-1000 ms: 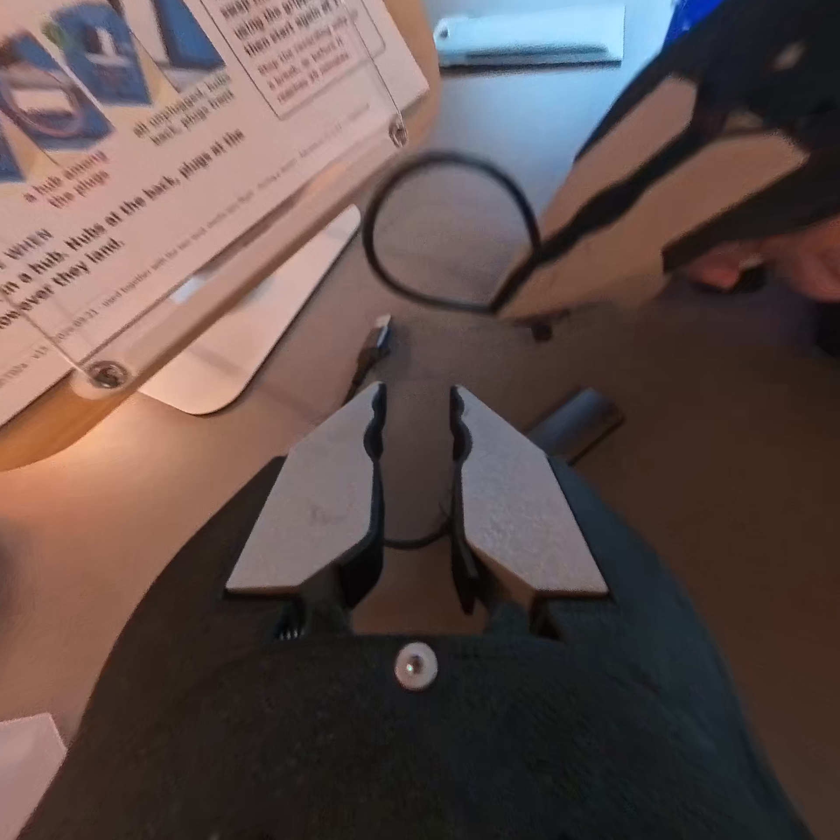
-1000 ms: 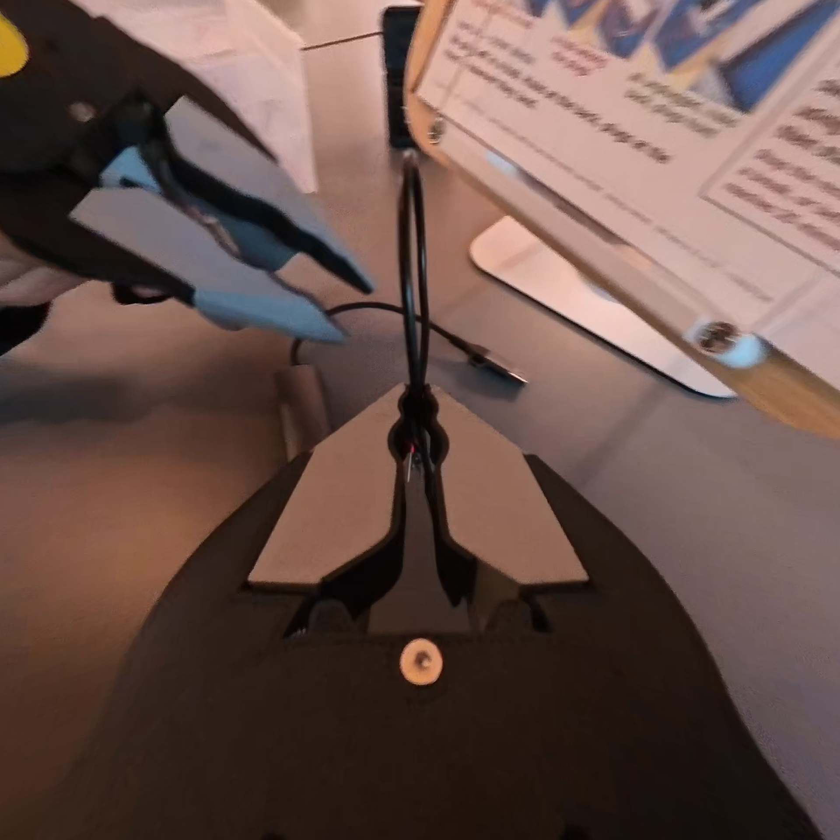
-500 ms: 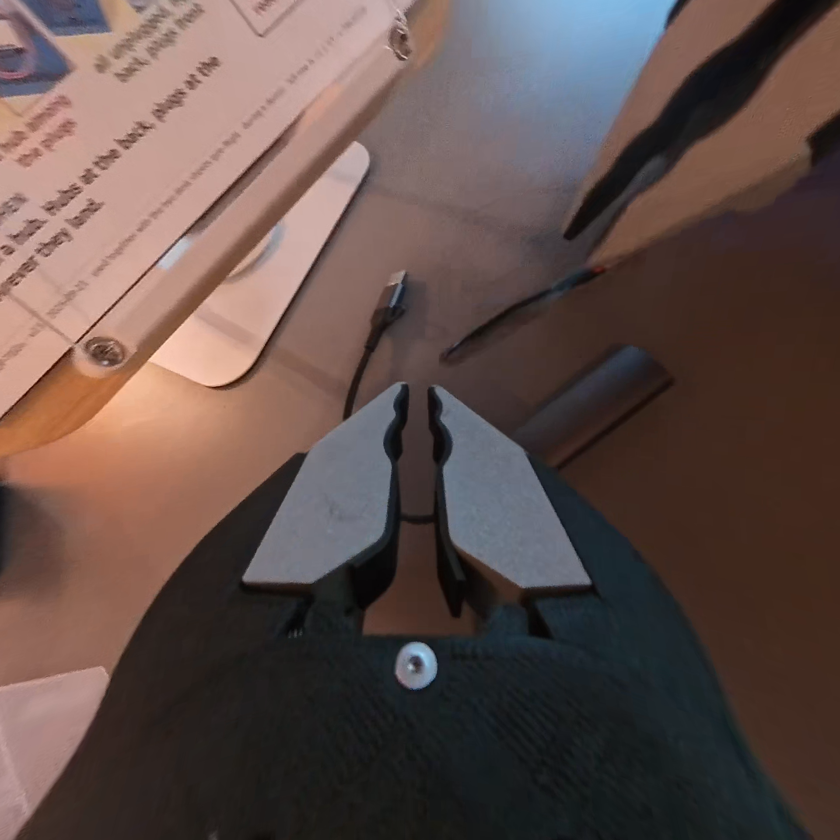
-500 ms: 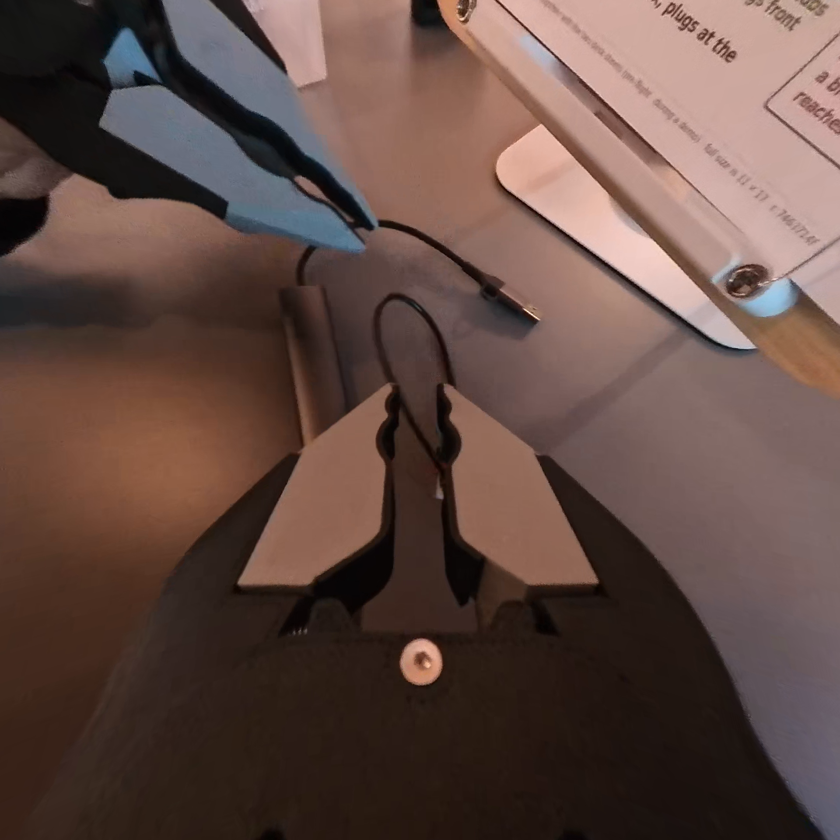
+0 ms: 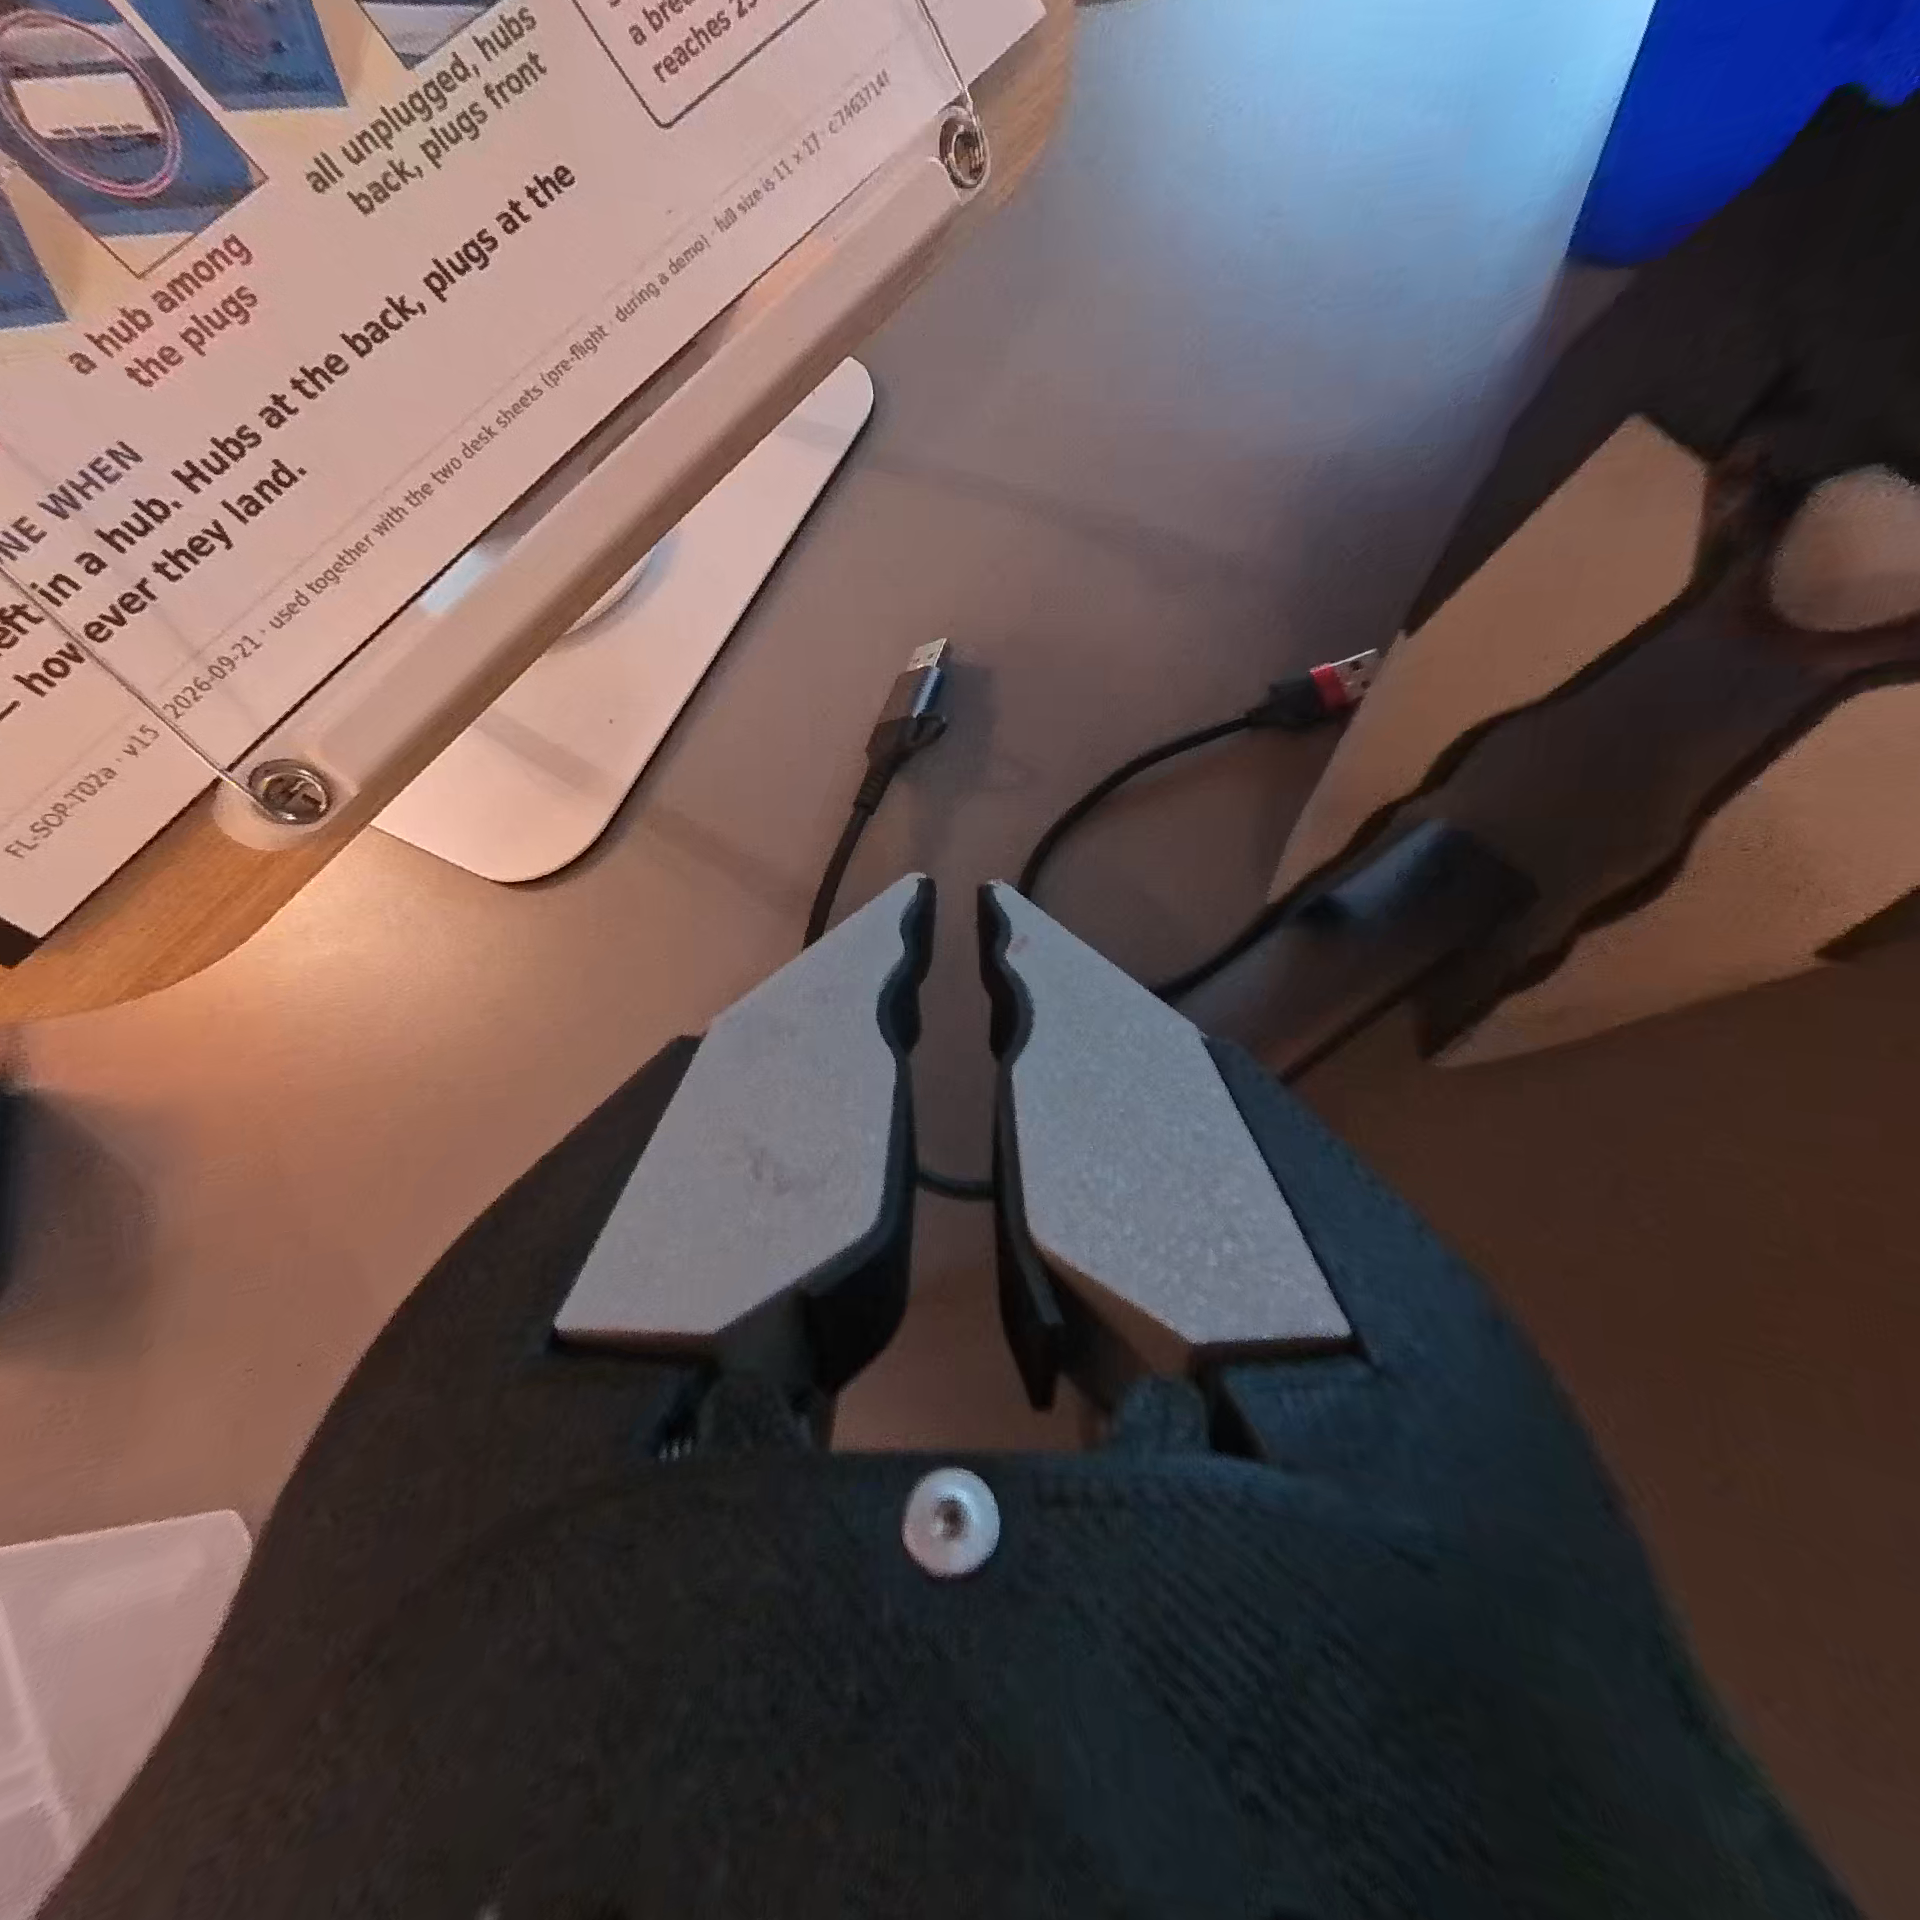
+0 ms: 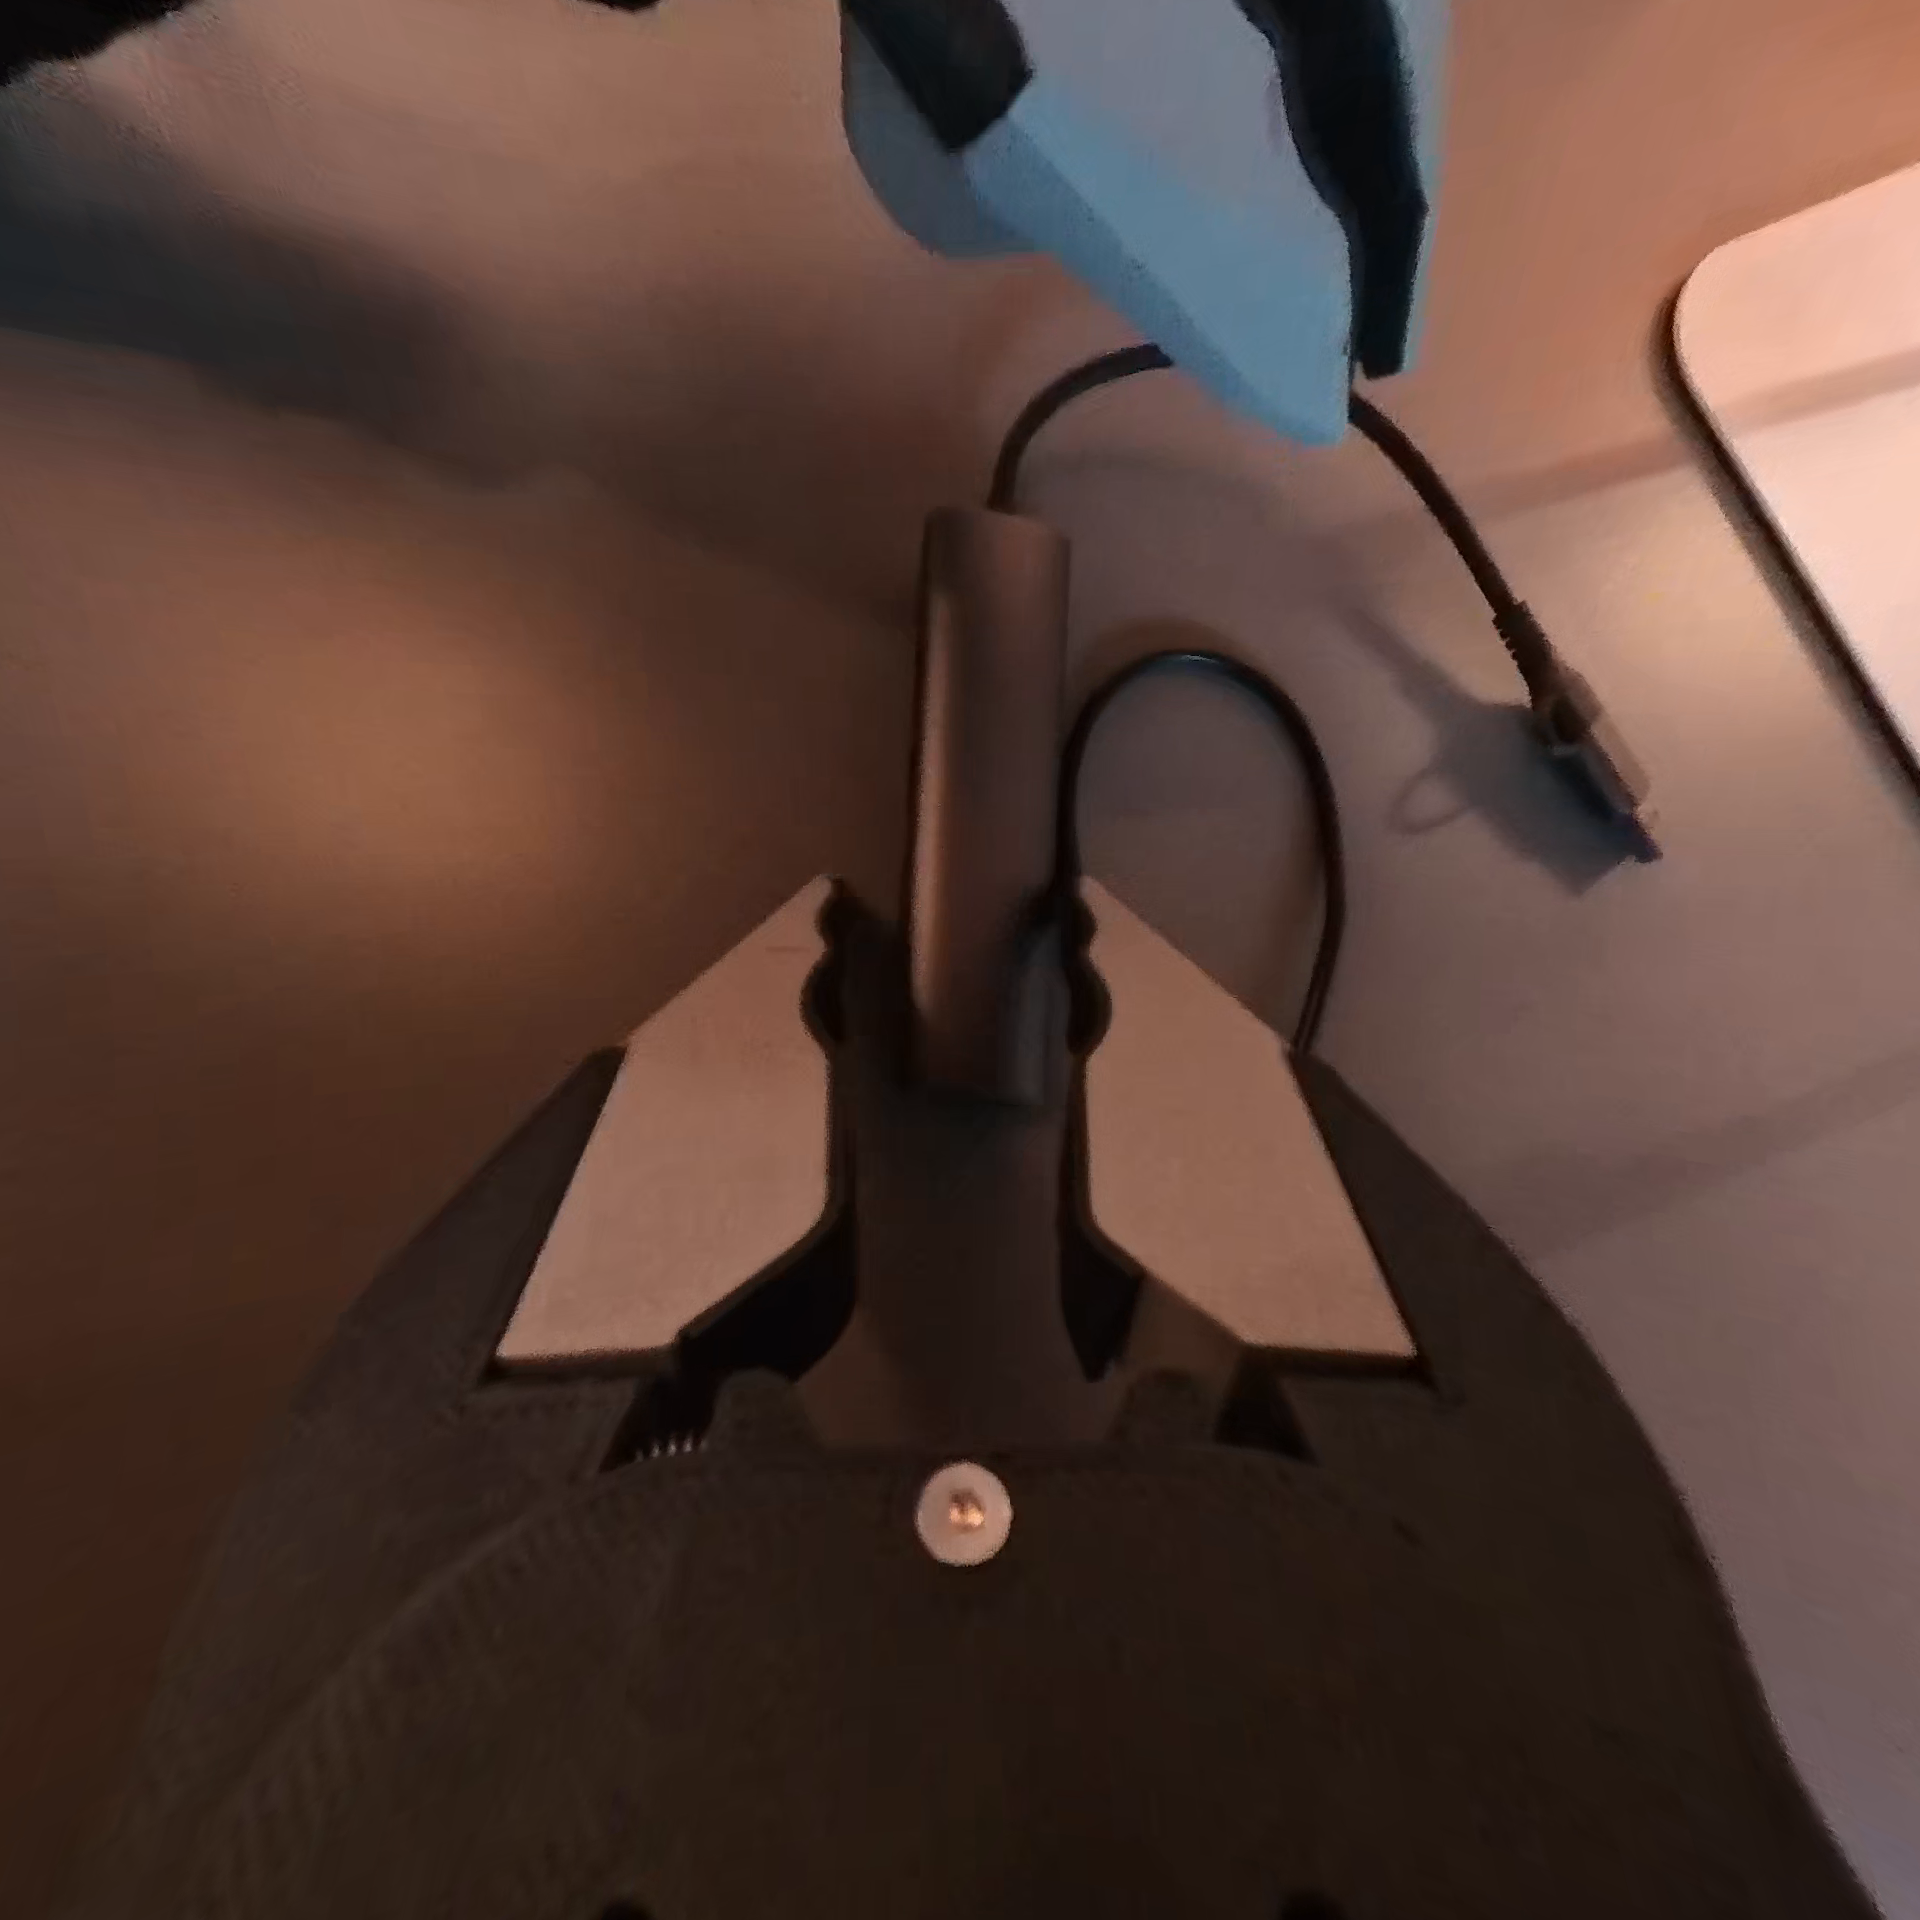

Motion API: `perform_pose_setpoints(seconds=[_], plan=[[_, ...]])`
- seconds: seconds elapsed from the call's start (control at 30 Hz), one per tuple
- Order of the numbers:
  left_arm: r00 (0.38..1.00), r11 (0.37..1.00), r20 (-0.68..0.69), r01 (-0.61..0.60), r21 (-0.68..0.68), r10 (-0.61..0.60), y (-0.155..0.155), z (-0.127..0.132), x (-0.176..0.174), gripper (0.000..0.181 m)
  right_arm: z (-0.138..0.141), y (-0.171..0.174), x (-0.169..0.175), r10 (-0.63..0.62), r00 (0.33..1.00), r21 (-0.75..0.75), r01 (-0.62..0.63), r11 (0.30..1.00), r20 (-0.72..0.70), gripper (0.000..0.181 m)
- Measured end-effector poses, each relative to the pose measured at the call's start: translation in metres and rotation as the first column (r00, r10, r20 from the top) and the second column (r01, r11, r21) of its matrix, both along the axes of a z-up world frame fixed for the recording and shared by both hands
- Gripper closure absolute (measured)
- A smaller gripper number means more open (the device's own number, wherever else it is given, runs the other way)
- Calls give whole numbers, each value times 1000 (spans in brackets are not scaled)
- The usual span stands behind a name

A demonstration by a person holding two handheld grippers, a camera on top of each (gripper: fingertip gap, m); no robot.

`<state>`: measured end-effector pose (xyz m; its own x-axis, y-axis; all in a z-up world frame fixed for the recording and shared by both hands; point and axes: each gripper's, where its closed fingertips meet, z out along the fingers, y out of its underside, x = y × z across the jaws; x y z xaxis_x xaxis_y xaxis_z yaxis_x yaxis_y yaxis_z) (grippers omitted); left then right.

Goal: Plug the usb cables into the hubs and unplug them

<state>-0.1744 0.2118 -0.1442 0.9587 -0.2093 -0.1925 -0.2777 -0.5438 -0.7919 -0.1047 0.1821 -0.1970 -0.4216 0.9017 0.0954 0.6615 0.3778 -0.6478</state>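
1. Jaws of the left gripper [image 5: 956, 902] stand slightly parted, a narrow gap between the tips, nothing clamped between them; a thin black cable [image 5: 951, 1184] crosses the gap farther back, lying on the table [image 5: 1143, 436] beneath.
2. Jaws of the right gripper [image 6: 956, 899] are spread and sit on either side of the near end of a grey hub [image 6: 982, 748]. Whether the pads actually press the hub cannot be told; a small gap shows on the left side.
3. Hub lies flat on the table, long axis pointing away from the right wrist camera. Its own cable leaves the far end and curves right, passing under the left gripper's tips [image 6: 1340, 405].
4. That cable ends in a silver-tipped plug [image 5: 914, 691], loose on the table, not inserted anywhere.
5. A second black cable [image 6: 1320, 810] loops just right of the hub. In the left wrist view its plug with a red collar [image 5: 1335, 681] lies free on the table, beside the right gripper's finger [image 5: 1507, 790].
6. White stand base [image 5: 665, 665] sits left of the silver-tipped plug, carrying a tilted printed instruction sheet [image 5: 416, 312].
7. Blue cloth [image 5: 1714, 125] shows at the upper right of the left wrist view.
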Motion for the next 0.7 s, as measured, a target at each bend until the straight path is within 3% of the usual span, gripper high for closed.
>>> perform_pose_setpoints(seconds=[0.03, 0.17, 0.3, 0.47, 0.63, 0.7], plan=[[1000, 1000, -6, 1, 4, -1, 0, 1, 0, 175, 0, 1, 0, -7, 1000, -5, 7, 1000, 0, 153], [997, 999, -61, 41, 29, -39, -1, 8, 6, 171, 6, 7, 0, -47, 999, -39, 47, 998, 5, 154], [981, 986, -108, 163, 37, -159, -5, 13, 24, 152, 35, 14, 0, -109, 992, -284, 89, 955, -55, 155], [930, 945, -193, 325, 33, -313, -16, 12, 46, 134, 60, 41, 7, -219, 968, -396, 153, 905, -127, 156], [901, 944, -319, 327, 51, -295, -9, 6, 46, 126, 74, 29, 11, -165, 973, -501, 63, 863, -161, 156], [883, 944, -382, 322, 70, -273, -6, 6, 44, 134, 77, 17, 12, -111, 979, -515, 7, 857, -172, 156]])
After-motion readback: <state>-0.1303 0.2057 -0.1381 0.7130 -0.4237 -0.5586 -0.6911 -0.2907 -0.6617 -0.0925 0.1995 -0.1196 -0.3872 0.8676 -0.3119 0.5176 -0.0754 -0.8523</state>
